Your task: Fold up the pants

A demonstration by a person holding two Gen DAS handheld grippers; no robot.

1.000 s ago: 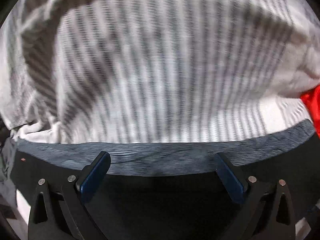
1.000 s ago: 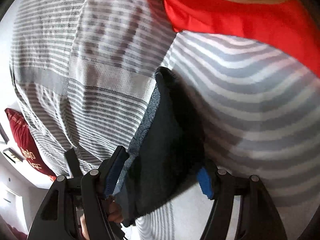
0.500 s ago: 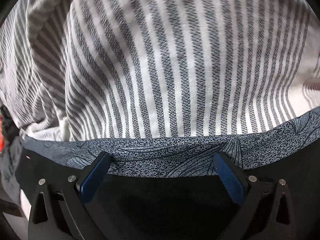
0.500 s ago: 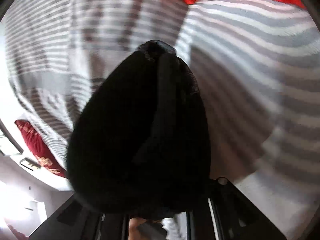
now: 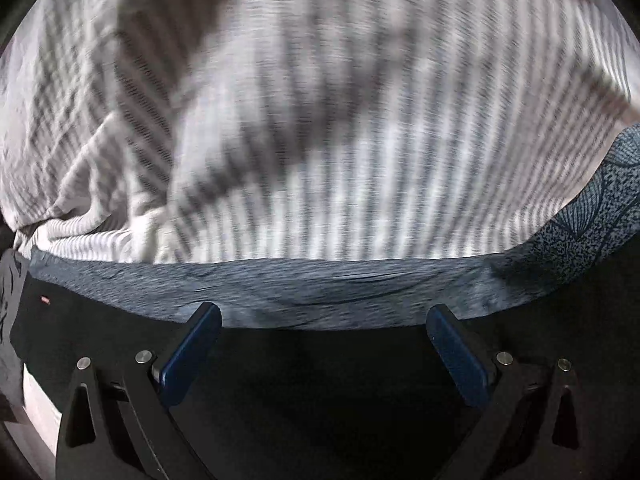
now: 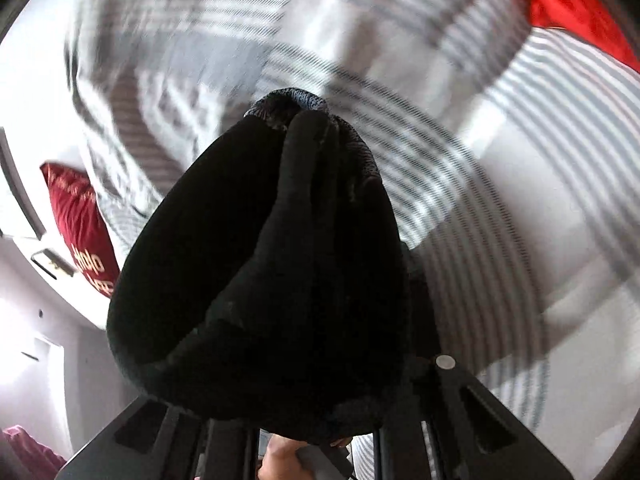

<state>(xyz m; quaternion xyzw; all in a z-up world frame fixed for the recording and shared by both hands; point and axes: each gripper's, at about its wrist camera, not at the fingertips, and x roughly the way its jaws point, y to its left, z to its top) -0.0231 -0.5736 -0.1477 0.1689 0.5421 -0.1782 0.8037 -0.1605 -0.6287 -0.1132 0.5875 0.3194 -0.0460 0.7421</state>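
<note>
Pants: the dark pants with a blue-grey speckled leaf print (image 5: pixel 360 292) lie on the bed in your left view, their printed edge running across the frame below the striped cover; in your right view a bunched black fold of the same pants (image 6: pixel 256 264) fills the middle of the frame.
Right gripper: your right gripper (image 6: pixel 316 440) is mostly hidden behind that fold; its fingers are drawn nearly together and clamped on the bunched cloth, which rises out of them toward the camera.
Left gripper: your left gripper (image 5: pixel 324 348) points steeply down at the pants; its blue-padded fingers (image 5: pixel 188 356) stand wide apart, with black cloth showing between them. You cannot tell from this view whether the pads touch the cloth.
Your hand: part of a hand (image 6: pixel 280 464) shows at the bottom edge of the right view, under the black fold.
Bed cover: the white and grey striped bed cover (image 5: pixel 320 120) is rumpled and blurred beyond the pants in both views.
Red fabric: a bright red cloth (image 6: pixel 568 4) lies on the cover at the top right of the right view, well apart from the pants.
Cushion: a dark red cushion with pale lettering (image 6: pixel 80 228) sits at the left edge of the right view, beside the bed cover.
</note>
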